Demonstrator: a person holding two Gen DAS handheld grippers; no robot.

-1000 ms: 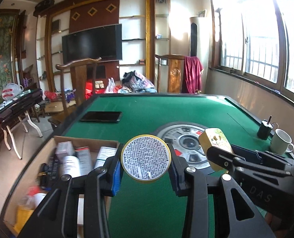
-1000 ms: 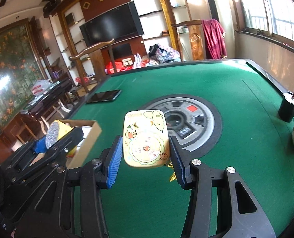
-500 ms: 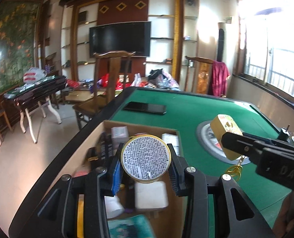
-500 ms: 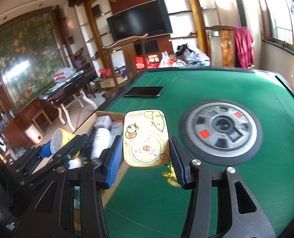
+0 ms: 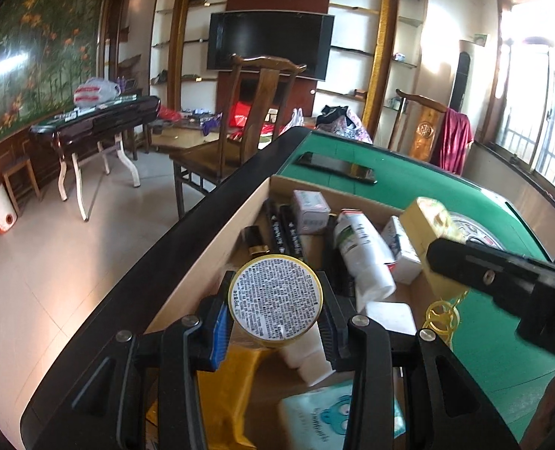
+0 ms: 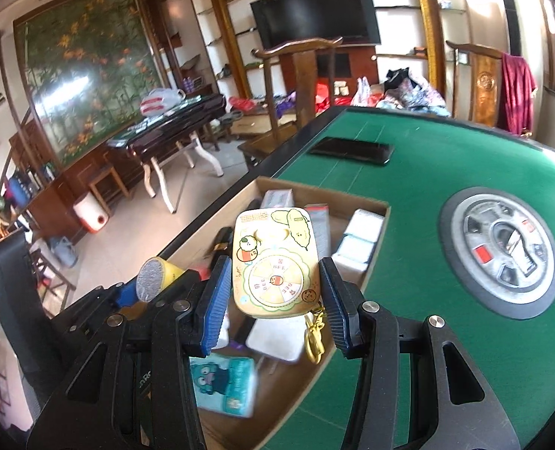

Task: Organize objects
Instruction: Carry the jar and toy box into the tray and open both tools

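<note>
Here, left gripper fingers clamp round tin, right gripper fingers clamp cartoon case, above crowded box

The left gripper points forward and downward, its two black fingers spread a moderate way apart — the blue-edged pads press on the sides of a round tin, which sits end-on between them. The right gripper tilts down likewise, its pads clamped on the long sides of a yellow case held upright in the jaws. The two grippers lie close side by side: in the left wrist view the right gripper's black arm crosses the right edge, and in the right wrist view the left gripper shows at lower left, level with it.
</note>
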